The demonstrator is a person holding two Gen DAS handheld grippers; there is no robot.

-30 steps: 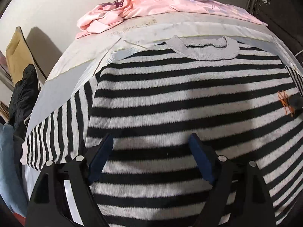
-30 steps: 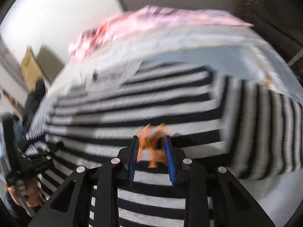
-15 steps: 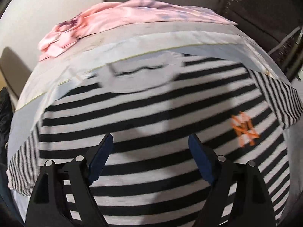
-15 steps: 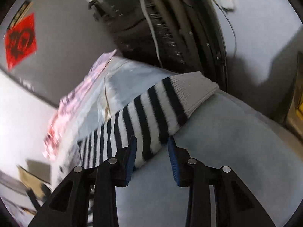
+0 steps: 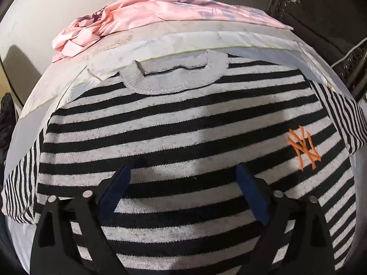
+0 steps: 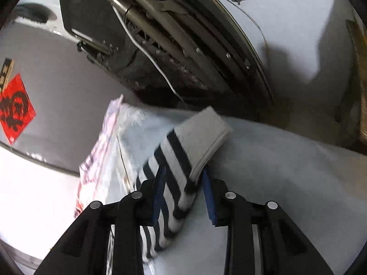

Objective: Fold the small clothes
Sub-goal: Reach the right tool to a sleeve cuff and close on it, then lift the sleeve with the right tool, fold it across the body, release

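A: Where's the sweater [image 5: 183, 123]?
B: Flat, face up on the bed [image 5: 263, 43], collar [image 5: 174, 78] toward the far edge, orange logo [image 5: 304, 150] on its right chest. Sleeves hang off both side edges. Pink top [image 5: 146, 16] is bunched at the far edge, well apart, prob. waiting its turn.
A: L gripper [image 5: 183, 183]?
B: Wide open, nothing in it, hovering over the chest. Looks parked there so it can pin the body when the sleeve comes across; my guess only.
A: R gripper [image 6: 183, 183]?
B: At the right edge w/ the right sleeve [image 6: 174, 167] between its pads, just behind the grey cuff [image 6: 204, 135]. Pads look near the cloth, but can't tell if they're actually pinching; small gap seems to show on the right side.
A: Why grab near the cuff?
B: Likely gives control of the whole sleeve for folding it inward over the body. Fold itself not yet started.
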